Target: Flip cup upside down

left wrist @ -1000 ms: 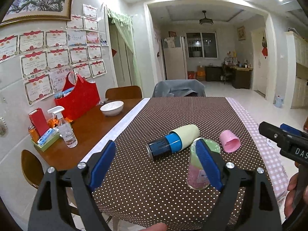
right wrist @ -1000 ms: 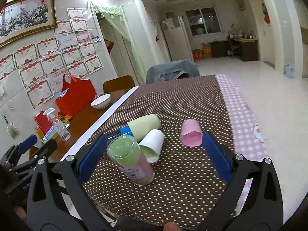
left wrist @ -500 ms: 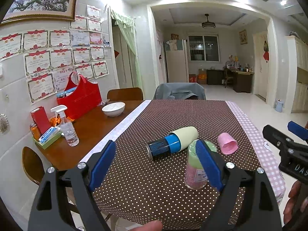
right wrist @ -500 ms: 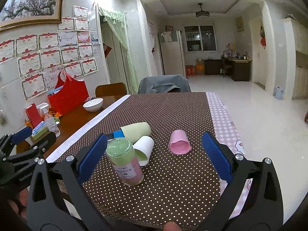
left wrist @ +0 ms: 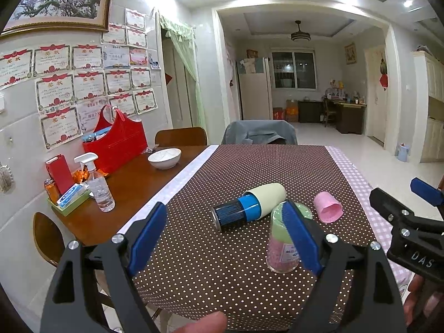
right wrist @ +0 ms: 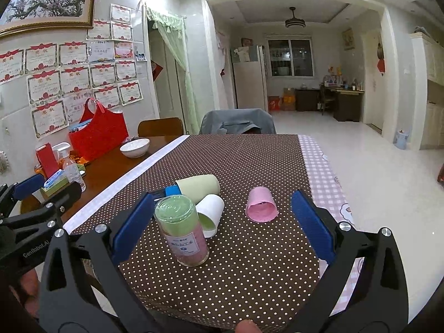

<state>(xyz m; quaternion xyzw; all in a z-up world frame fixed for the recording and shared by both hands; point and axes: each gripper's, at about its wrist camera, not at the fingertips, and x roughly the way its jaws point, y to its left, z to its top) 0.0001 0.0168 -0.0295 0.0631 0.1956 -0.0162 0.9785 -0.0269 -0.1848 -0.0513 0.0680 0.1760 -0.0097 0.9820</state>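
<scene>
Since the earlier frame I had drawn both wide-open, empty claws back; the pink cup (right wrist: pixel 260 205) lay sideways, mouth toward me, nearer the right claw (right wrist: pixel 222 222).

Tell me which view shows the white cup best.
The right wrist view: the white cup lies on its side in plain sight, mouth toward the camera, beside the jar. In the left wrist view it is hidden behind the jar and the left tongs' finger.
</scene>
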